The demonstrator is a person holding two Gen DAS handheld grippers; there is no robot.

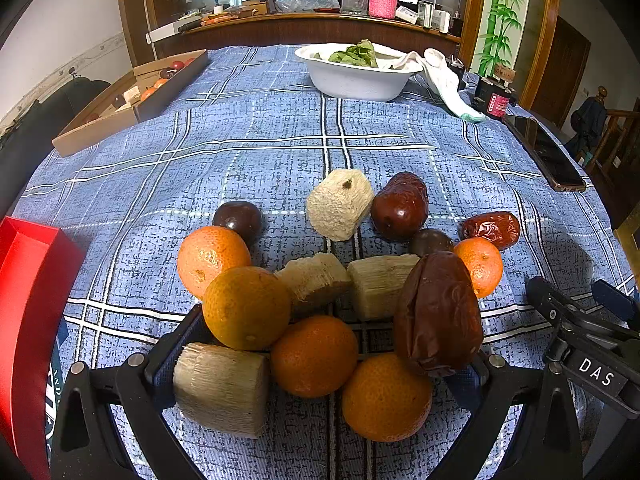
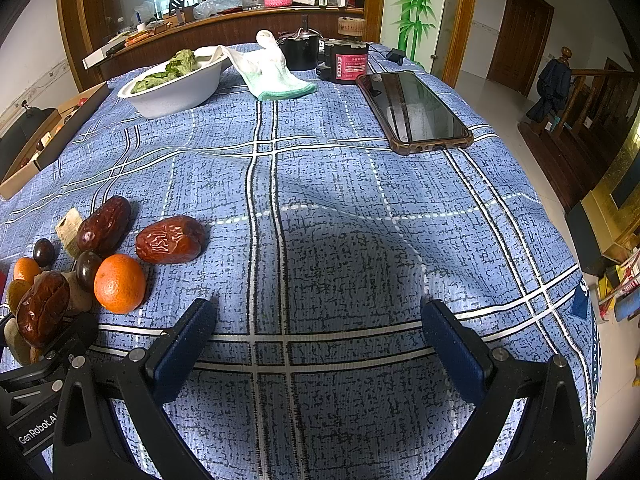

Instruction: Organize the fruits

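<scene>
Only my left camera shows the red box (image 1: 28,280) beside the fruit pile (image 1: 320,300). Beyond it, the white bowl (image 1: 360,80) holds greens (image 1: 356,56). My left gripper (image 1: 320,360) and right gripper (image 2: 316,340) are spread, holding nothing.

Home dining room, plaid tablecloth (image 2: 340,184), wooden sideboard (image 1: 304,26), staircase (image 2: 592,92), wooden door (image 2: 520,36)

Five oranges (image 1: 247,307), four cane pieces (image 1: 339,204), three dates (image 1: 438,314), two dark plums (image 1: 238,219).
</scene>
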